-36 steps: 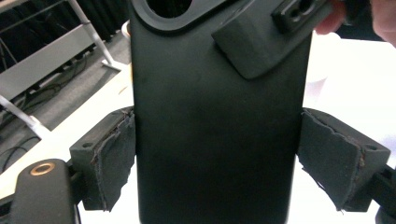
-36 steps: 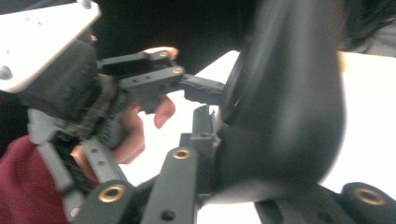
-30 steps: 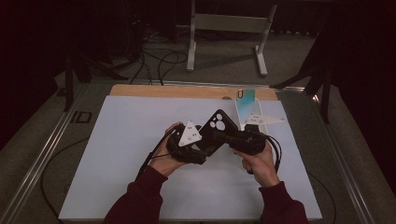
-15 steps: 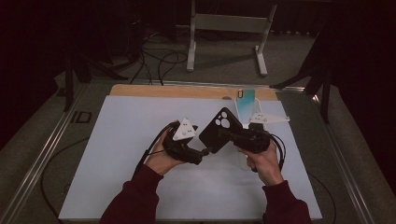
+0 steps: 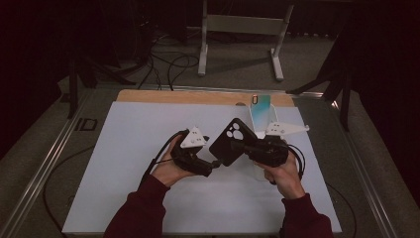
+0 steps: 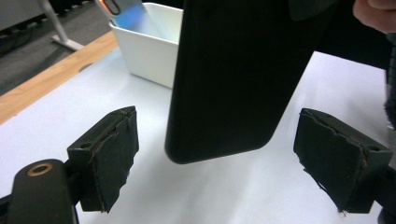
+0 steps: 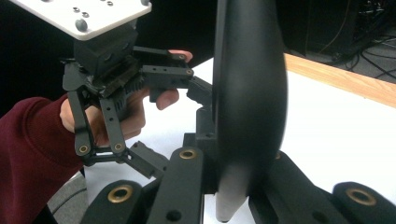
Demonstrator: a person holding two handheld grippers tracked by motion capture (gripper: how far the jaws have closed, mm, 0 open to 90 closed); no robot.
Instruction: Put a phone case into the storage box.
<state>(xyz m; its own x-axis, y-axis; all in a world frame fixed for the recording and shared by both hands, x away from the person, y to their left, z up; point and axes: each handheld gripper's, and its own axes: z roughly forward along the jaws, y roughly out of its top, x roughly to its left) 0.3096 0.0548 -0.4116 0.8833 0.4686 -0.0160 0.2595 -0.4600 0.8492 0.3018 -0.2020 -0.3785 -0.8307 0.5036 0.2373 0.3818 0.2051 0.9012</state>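
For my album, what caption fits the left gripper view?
Open left gripper waits under a black phone case, white bin behind.

Phone case (image 6: 238, 79) top cut off by the frame edge in my left tool view. In my right tool view it's blurred edge-on (image 7: 250, 107), hiding the counter behind. White bin (image 5: 262, 130) partly hidden.

White table (image 5: 148, 148), wood strip at far edge; white bin (image 6: 152, 49) on it.
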